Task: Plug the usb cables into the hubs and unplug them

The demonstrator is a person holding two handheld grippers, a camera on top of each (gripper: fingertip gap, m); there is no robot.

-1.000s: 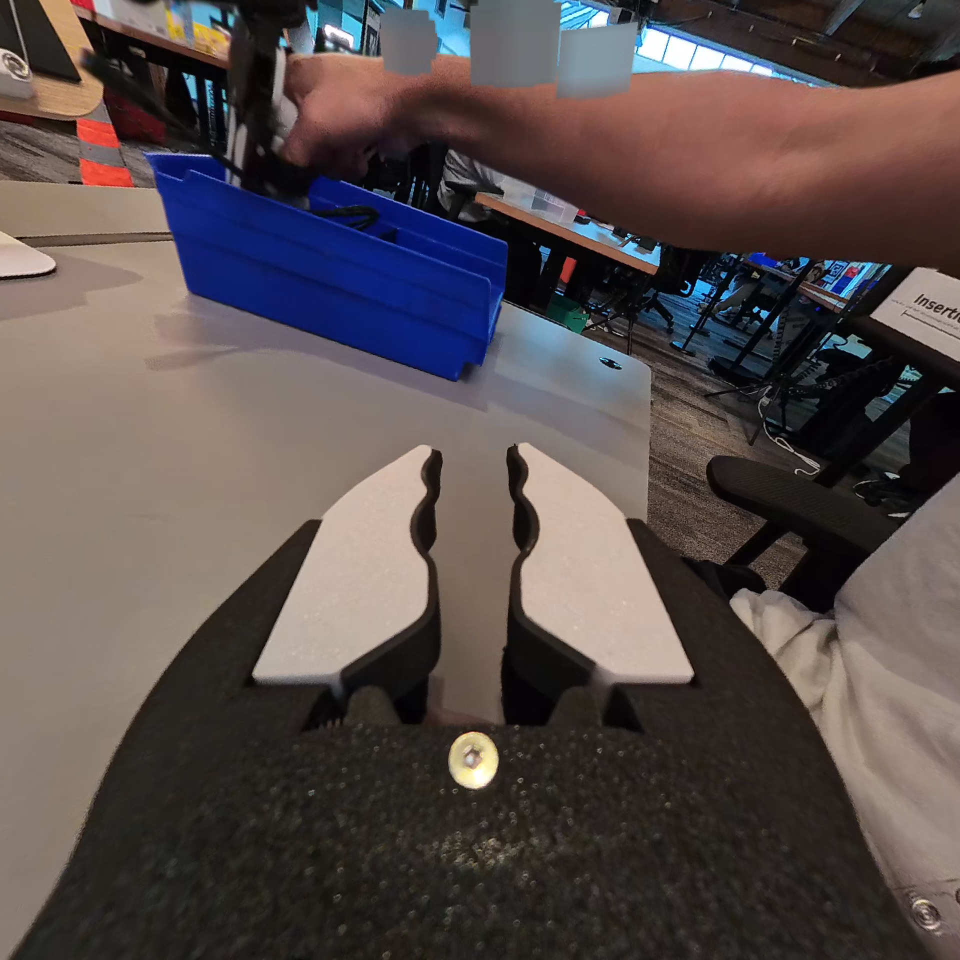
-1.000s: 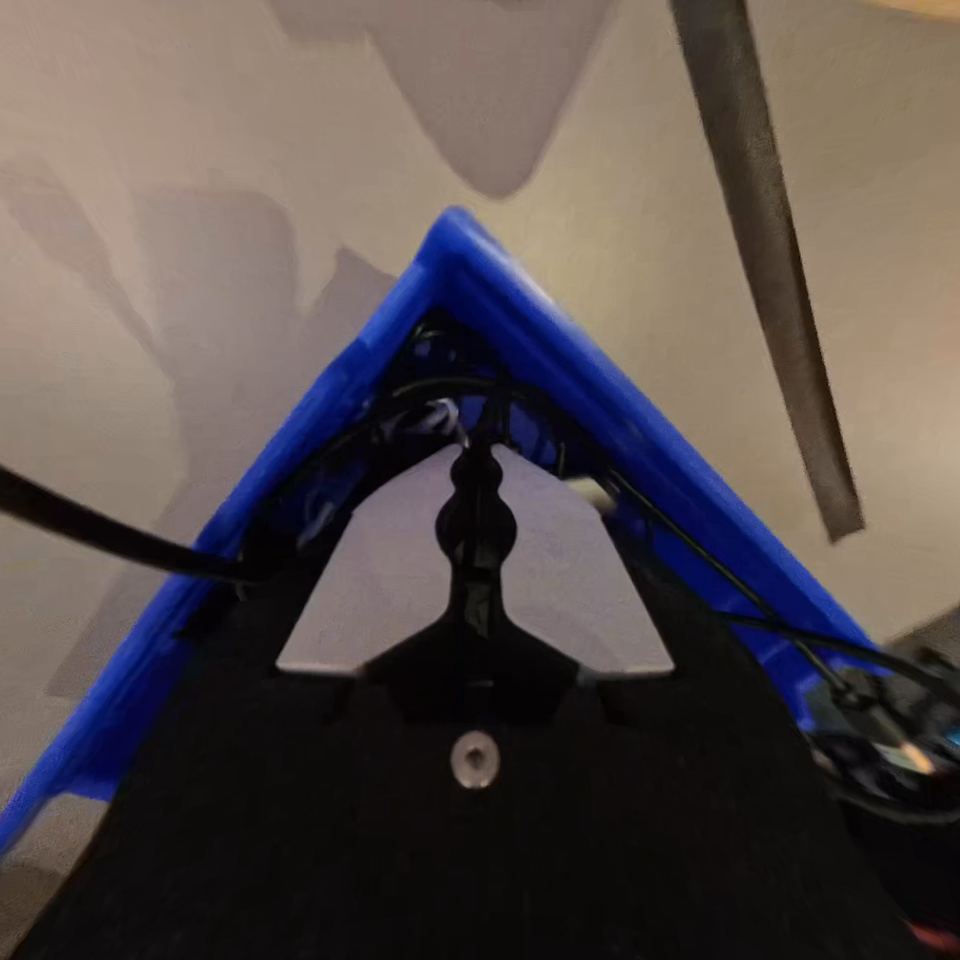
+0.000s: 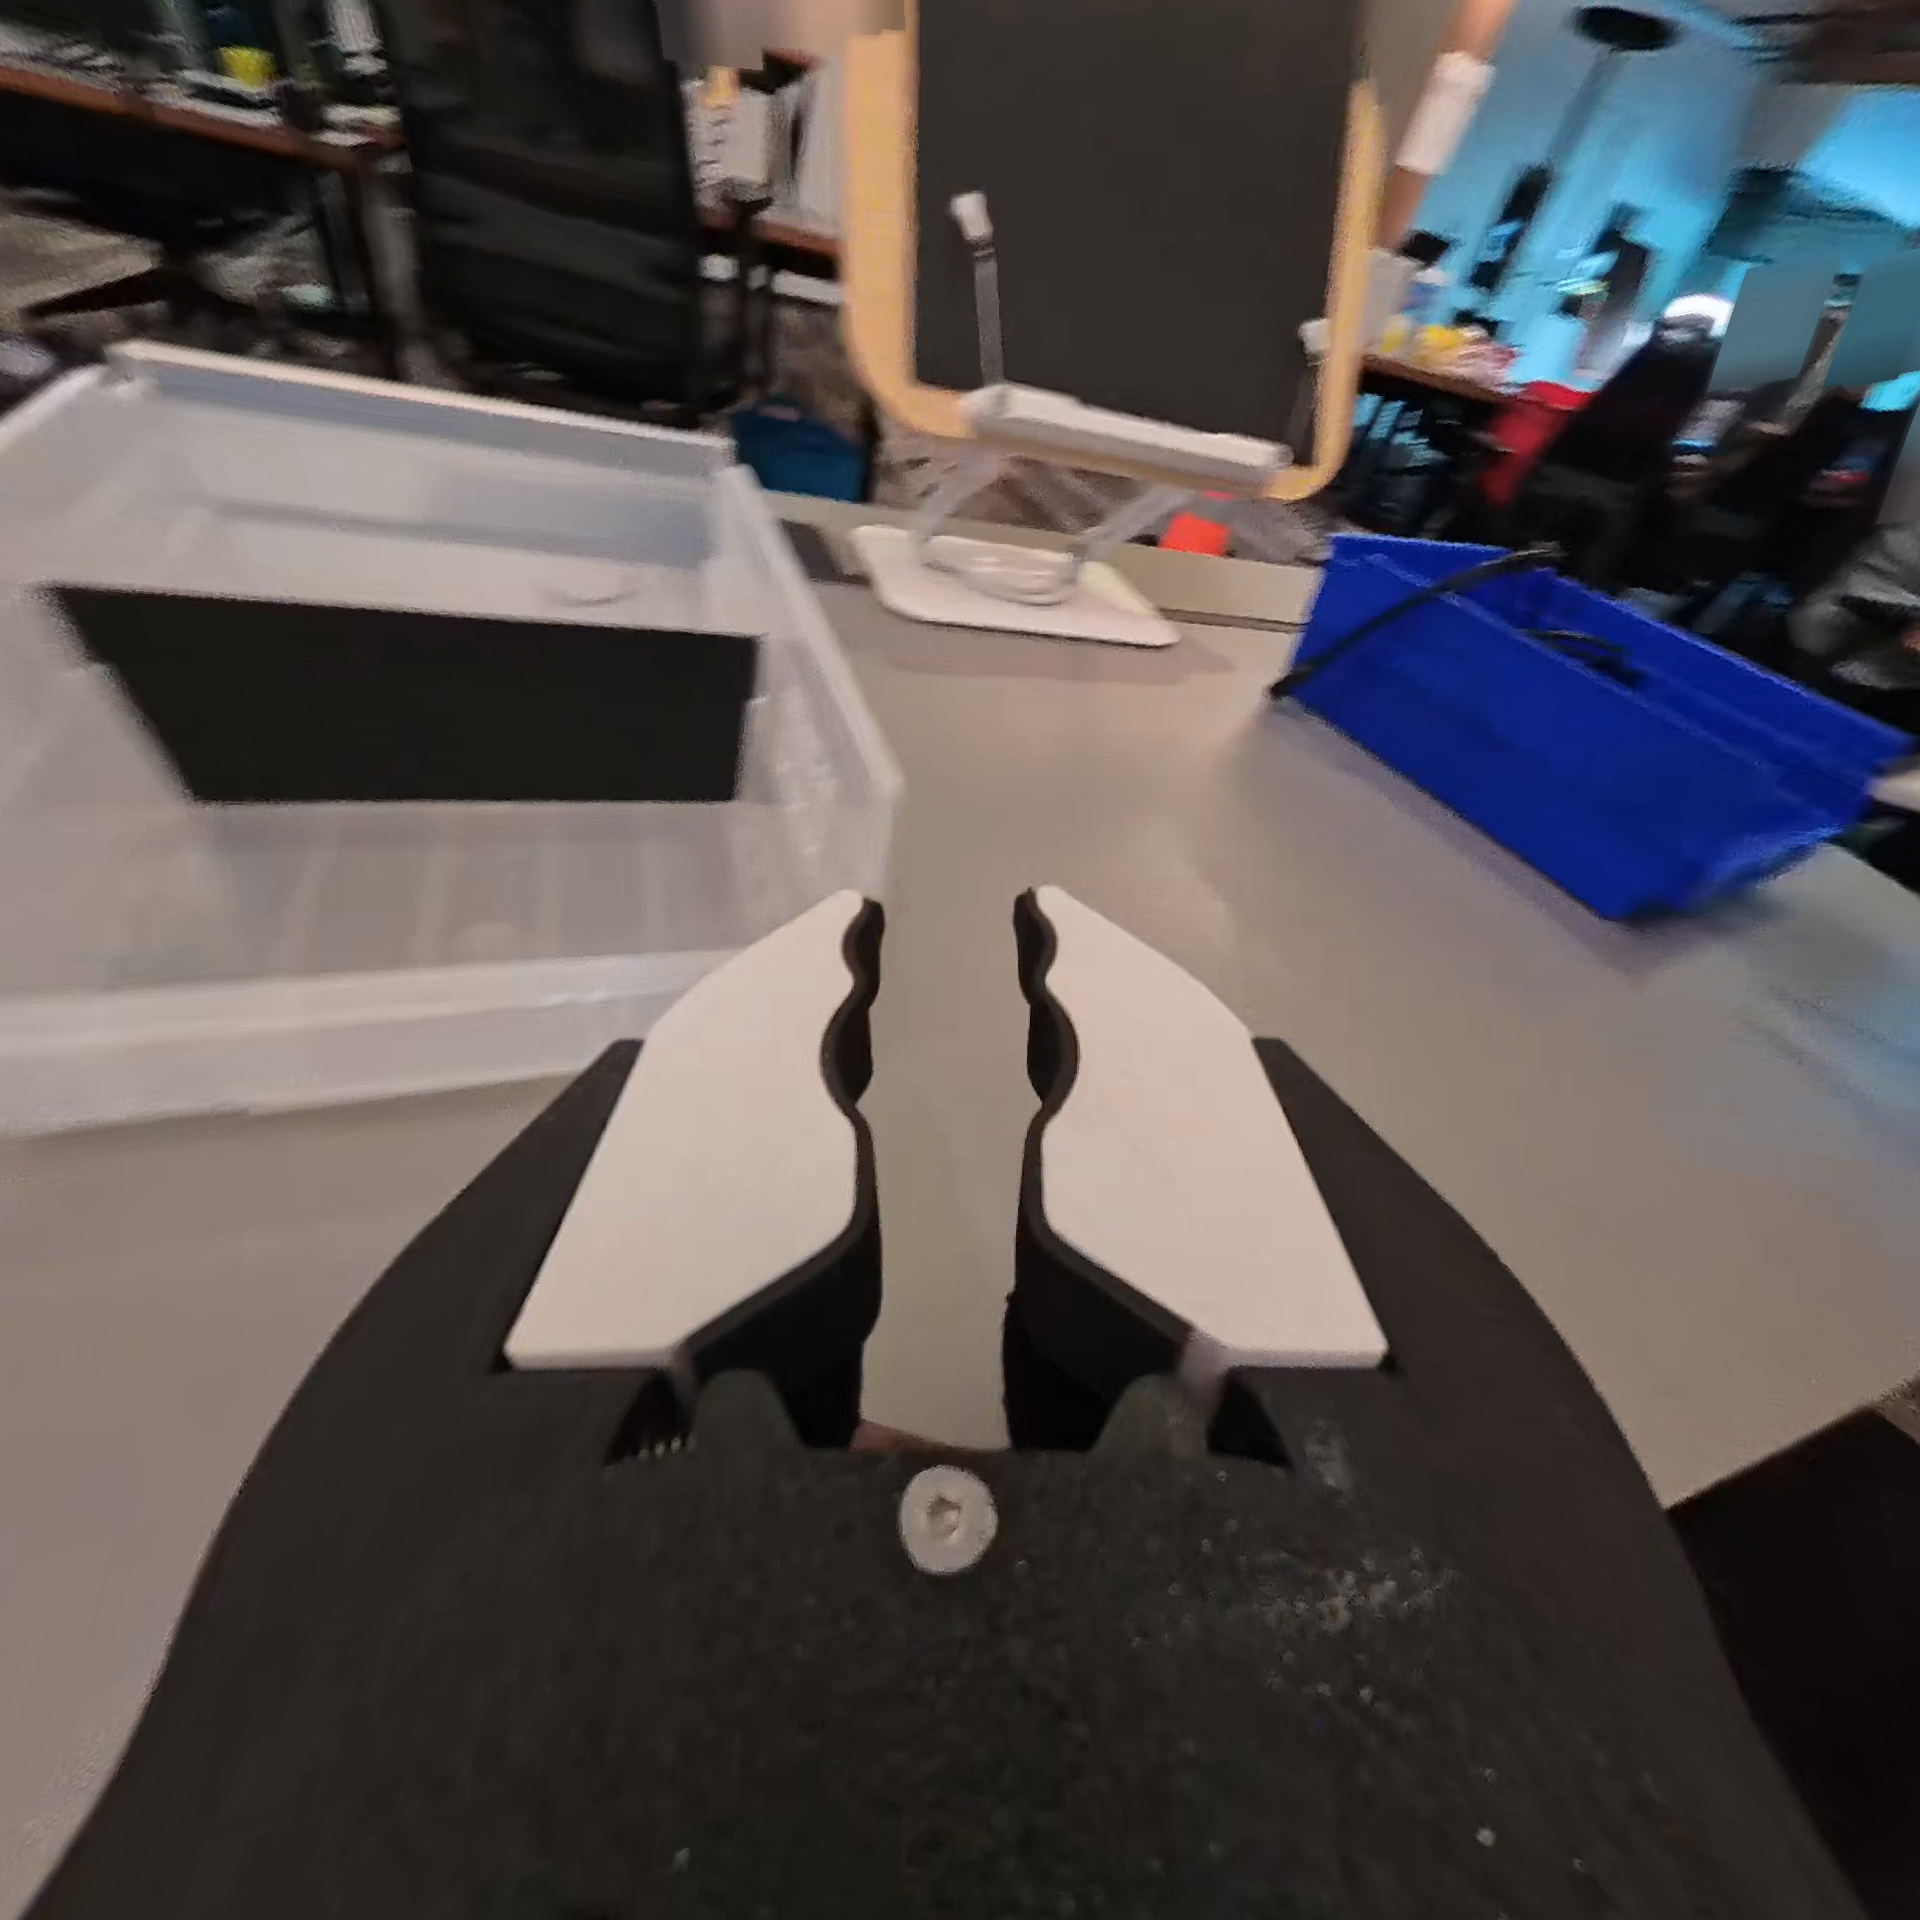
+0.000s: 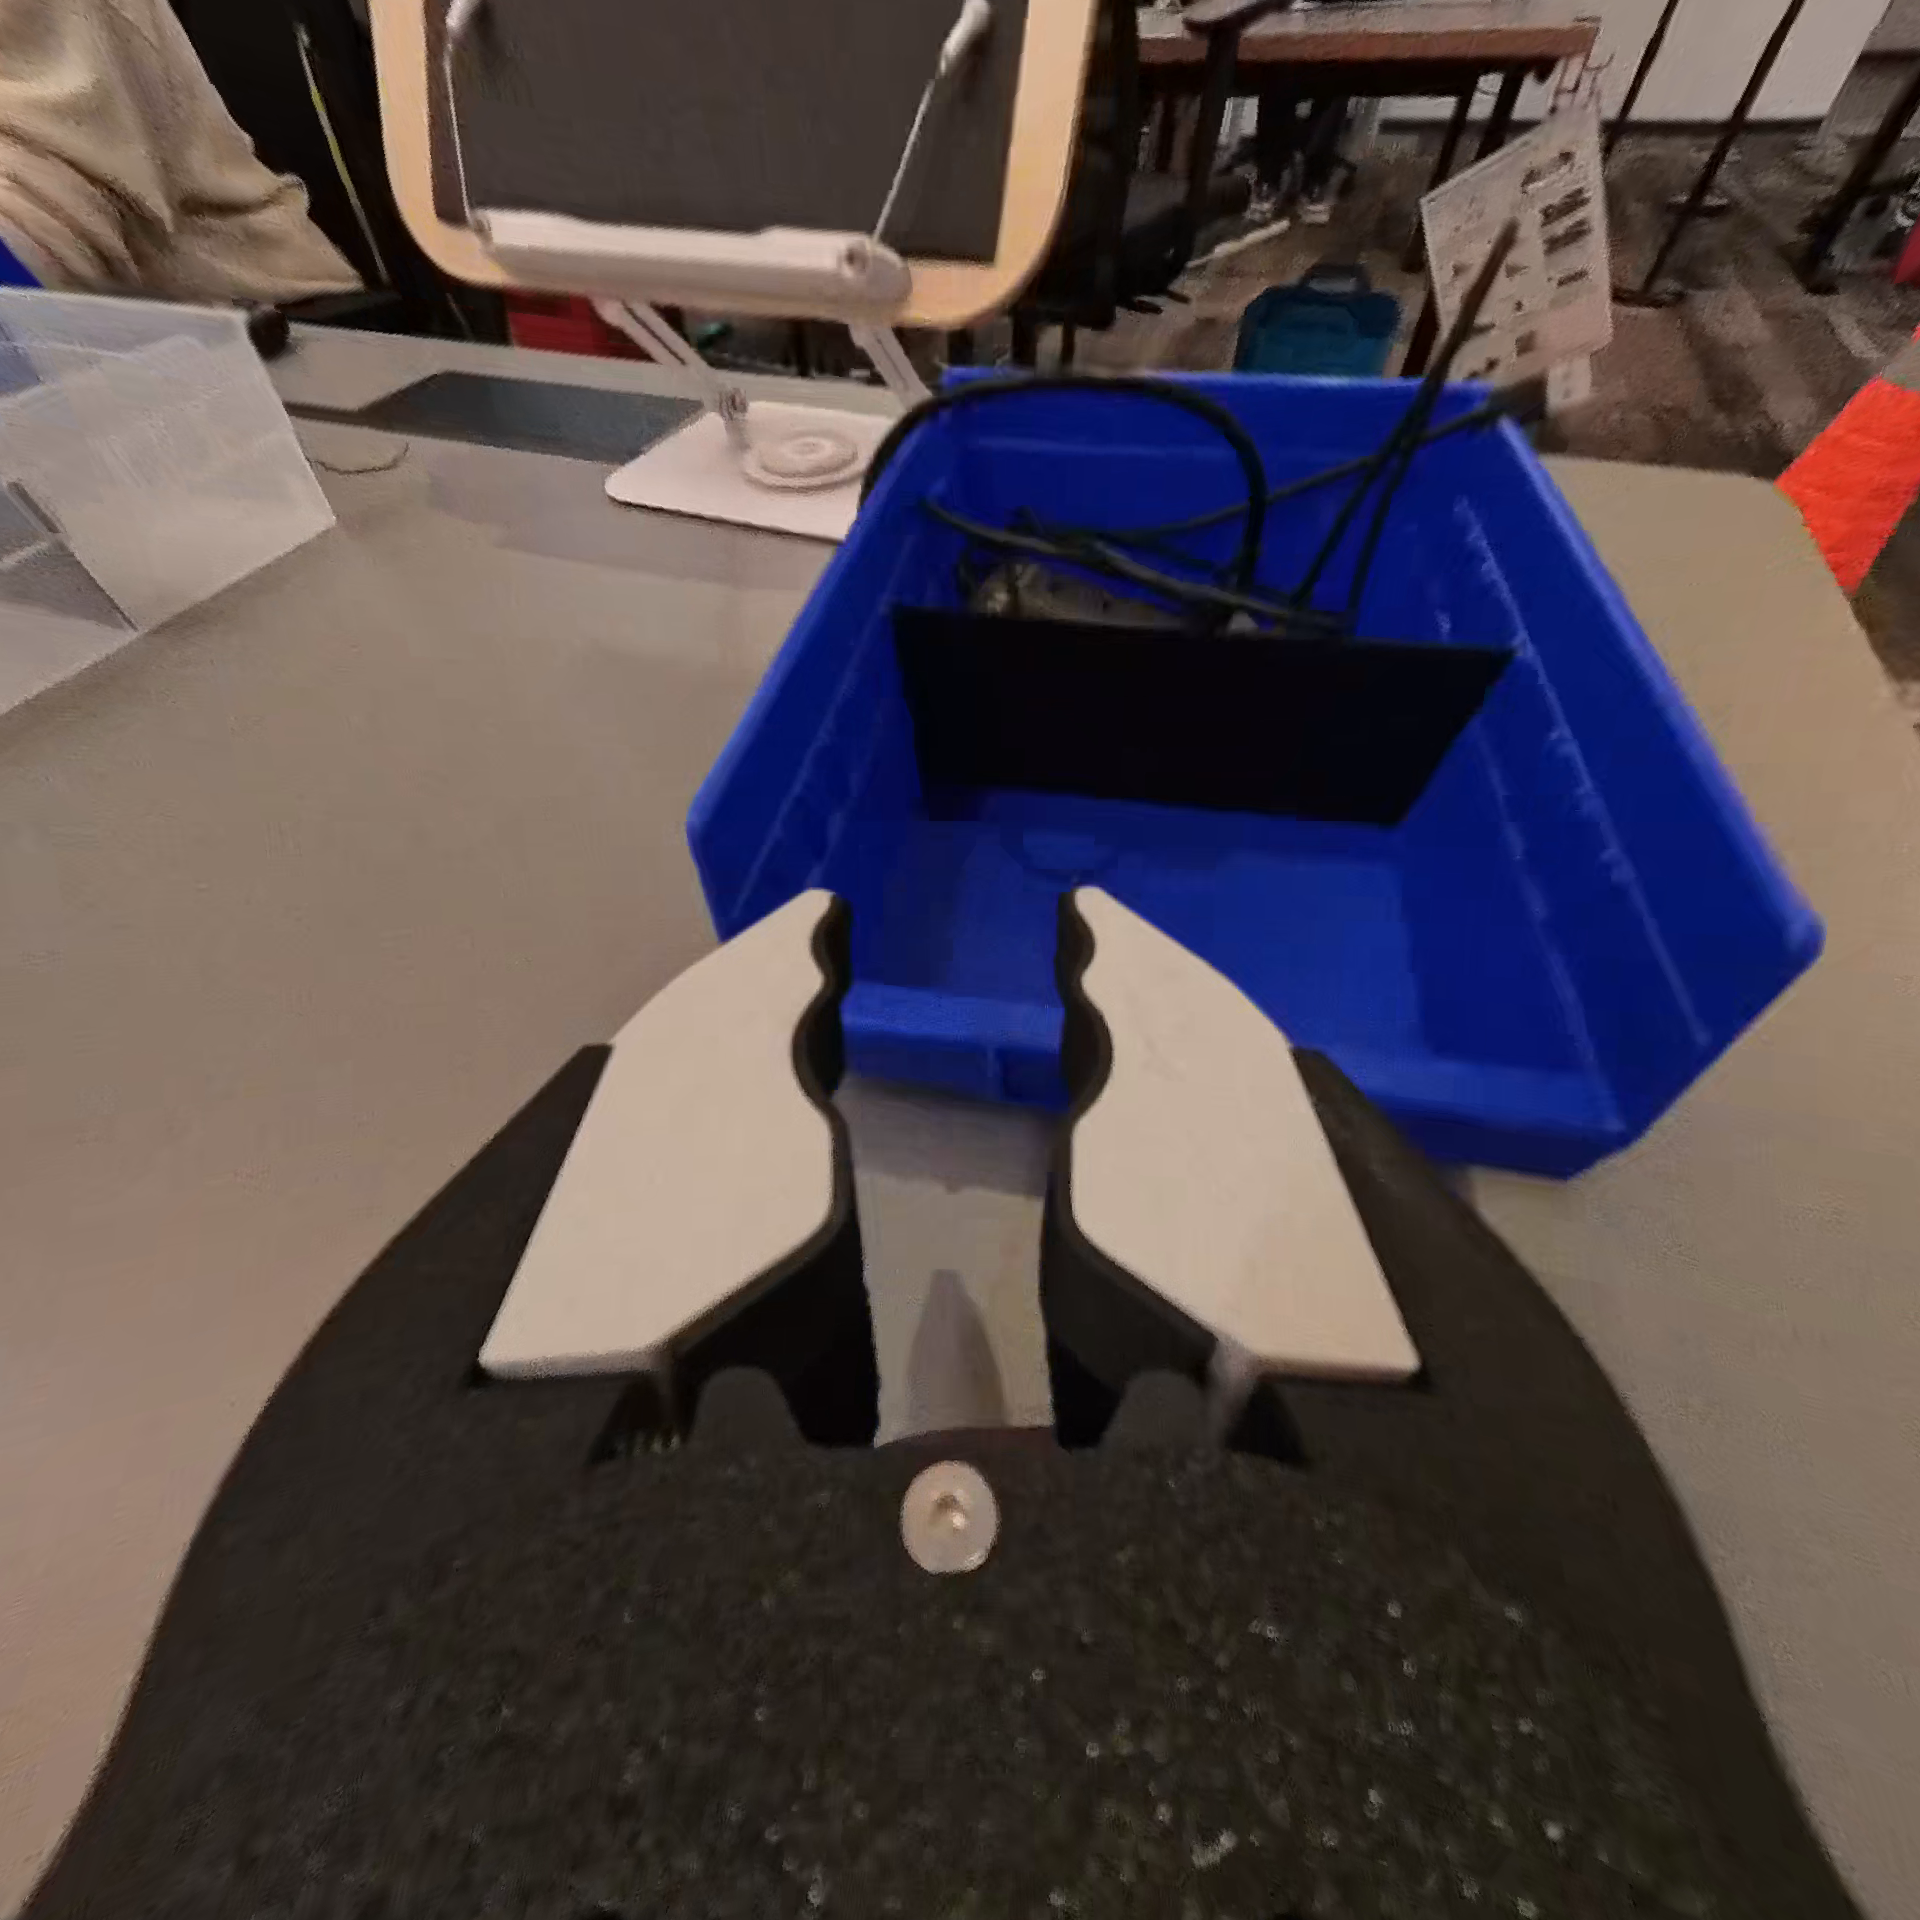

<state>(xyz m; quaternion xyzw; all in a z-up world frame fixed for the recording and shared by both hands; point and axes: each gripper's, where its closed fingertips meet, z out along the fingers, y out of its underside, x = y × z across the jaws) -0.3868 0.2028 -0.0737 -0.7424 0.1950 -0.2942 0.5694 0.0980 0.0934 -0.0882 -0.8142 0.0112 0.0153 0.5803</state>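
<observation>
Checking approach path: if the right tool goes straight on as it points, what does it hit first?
Probably the low front lip of the blue bin, framed between the open right tool tips; depth is unclear.

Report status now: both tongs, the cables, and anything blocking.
Left tongs open, empty. Right tongs open, empty, before blue bin. Black cables tangled behind black divider; divider partly hides them.

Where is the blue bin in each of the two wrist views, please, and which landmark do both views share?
Left wrist view: the blue bin sits at the right edge, seen from its side, far from the open left gripper.
Right wrist view: it fills the centre right, just ahead of the open right gripper.
Shared landmark: the white stand behind it.
</observation>
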